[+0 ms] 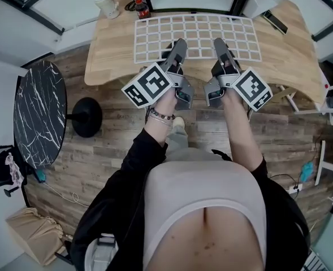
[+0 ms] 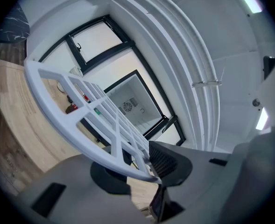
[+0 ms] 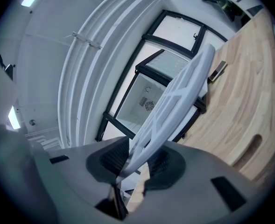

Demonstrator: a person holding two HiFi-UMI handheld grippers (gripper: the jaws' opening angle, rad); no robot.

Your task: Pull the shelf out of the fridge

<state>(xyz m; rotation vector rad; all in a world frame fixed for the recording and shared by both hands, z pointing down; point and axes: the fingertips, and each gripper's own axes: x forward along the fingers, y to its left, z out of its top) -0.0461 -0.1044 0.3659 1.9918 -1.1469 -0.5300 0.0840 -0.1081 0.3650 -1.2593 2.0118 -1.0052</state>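
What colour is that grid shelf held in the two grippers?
White all over, a plain open grid. The shelf shows best in the head view.

Head view: from person's head, facing steeply down; torso, arms, floor, desk (image 1: pixel 112 55), mid range.
Left gripper view: rides left gripper (image 1: pixel 176 45), looks along fingers (image 2: pixel 170 160), close up, toward fridge (image 2: pixel 132 107).
Right gripper view: same on right gripper (image 1: pixel 220 45), same fridge.
Shared by all three: shelf (image 1: pixel 197 33), desk.
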